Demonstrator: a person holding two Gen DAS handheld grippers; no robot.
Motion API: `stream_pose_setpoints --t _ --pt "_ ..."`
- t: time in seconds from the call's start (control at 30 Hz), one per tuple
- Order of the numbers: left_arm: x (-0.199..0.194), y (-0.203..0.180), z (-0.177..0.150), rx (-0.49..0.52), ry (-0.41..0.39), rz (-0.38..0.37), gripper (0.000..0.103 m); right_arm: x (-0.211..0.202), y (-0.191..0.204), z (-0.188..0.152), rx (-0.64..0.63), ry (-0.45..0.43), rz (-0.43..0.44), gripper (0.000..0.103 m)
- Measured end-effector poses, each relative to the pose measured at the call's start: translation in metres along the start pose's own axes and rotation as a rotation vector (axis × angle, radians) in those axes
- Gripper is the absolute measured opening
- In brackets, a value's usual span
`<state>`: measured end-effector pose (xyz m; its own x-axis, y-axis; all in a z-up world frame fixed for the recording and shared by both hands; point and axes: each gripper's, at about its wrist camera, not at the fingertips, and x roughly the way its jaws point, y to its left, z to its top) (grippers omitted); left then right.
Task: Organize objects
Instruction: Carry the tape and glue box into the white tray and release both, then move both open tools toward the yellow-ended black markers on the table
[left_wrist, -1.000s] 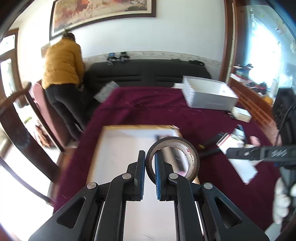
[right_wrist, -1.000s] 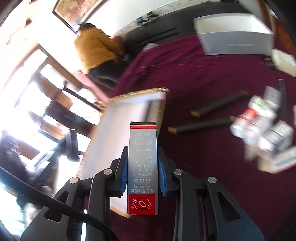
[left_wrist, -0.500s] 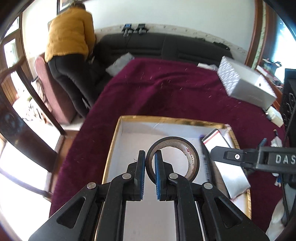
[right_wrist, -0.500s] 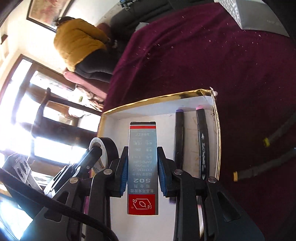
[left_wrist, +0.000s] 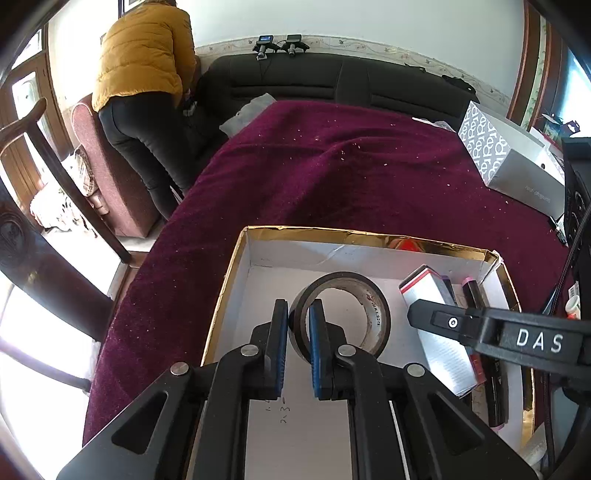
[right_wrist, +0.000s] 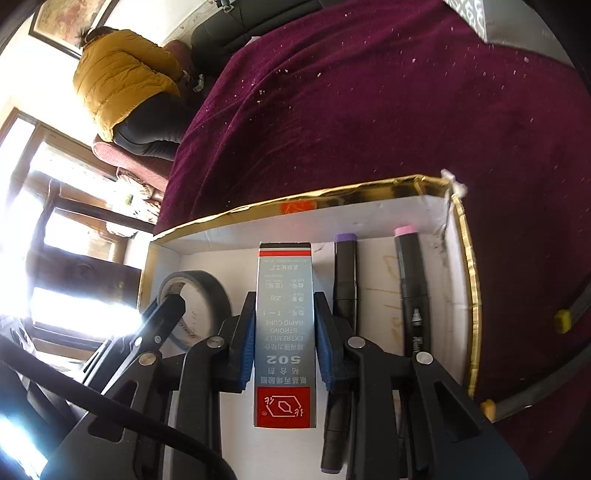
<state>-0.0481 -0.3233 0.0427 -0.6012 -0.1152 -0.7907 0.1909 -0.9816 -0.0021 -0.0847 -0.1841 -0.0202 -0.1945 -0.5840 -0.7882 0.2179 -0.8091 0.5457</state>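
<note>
Gripping the wall of a black tape roll, the left gripper held it over the gold-rimmed box on the maroon-covered counter. The right gripper clamped a glue carton inside the box beside two markers.

I see a black tape roll standing on edge inside the gold-rimmed white box, its wall pinched by my left gripper. At its 3 o'clock my right gripper clamps a grey glue carton marked 502, red at both ends. Two black markers, purple-capped and pink-capped, lie parallel along the box's right wall.
</note>
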Motion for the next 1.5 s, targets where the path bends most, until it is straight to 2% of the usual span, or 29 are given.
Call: stream_pose_setpoints --t 0.23,0.4,0.5,0.57,0.7,0.8,0.87,0.97,1.07,1.17,1.3,1.5 --pt "-0.005 -0.001 0.0 -0.005 -0.004 0.03 0.013 -0.011 -0.001 -0.003 -0.002 -0.034 -0.016 0.033" --pt "-0.016 -0.005 -0.001 -0.004 -0.018 0.031 0.016 -0.031 0.0 -0.008 -0.038 -0.074 -0.028 0.033" --pt "-0.03 -0.011 -0.005 0.01 -0.044 0.034 0.018 -0.045 0.003 -0.014 -0.076 -0.105 -0.043 0.044" --pt "-0.04 -0.013 -0.006 0.015 -0.065 0.039 0.027 -0.056 0.006 -0.017 -0.098 -0.132 -0.05 0.048" --pt "-0.069 -0.02 -0.011 0.018 -0.121 0.022 0.032 -0.084 0.003 -0.031 -0.128 -0.189 -0.051 0.049" --pt "-0.09 -0.027 -0.015 0.029 -0.154 -0.009 0.039 -0.11 -0.005 -0.048 -0.153 -0.245 -0.069 0.057" --pt "-0.103 -0.034 -0.018 0.039 -0.167 -0.051 0.045 -0.131 -0.018 -0.062 -0.163 -0.29 -0.089 0.058" --pt "-0.111 -0.043 -0.021 0.059 -0.156 -0.114 0.049 -0.155 -0.039 -0.078 -0.155 -0.347 -0.128 0.058" --pt "-0.11 -0.058 -0.024 0.065 -0.107 -0.222 0.049 -0.184 -0.073 -0.095 -0.109 -0.404 -0.168 0.061" --pt "-0.107 -0.079 -0.027 0.077 -0.065 -0.266 0.049 -0.208 -0.109 -0.106 -0.044 -0.45 -0.188 0.064" --pt "-0.104 -0.119 -0.032 0.159 -0.058 -0.276 0.049 -0.229 -0.151 -0.119 0.002 -0.49 -0.21 0.065" --pt "-0.082 -0.194 -0.042 0.372 -0.04 -0.209 0.049 -0.239 -0.188 -0.128 0.042 -0.531 -0.22 0.065"
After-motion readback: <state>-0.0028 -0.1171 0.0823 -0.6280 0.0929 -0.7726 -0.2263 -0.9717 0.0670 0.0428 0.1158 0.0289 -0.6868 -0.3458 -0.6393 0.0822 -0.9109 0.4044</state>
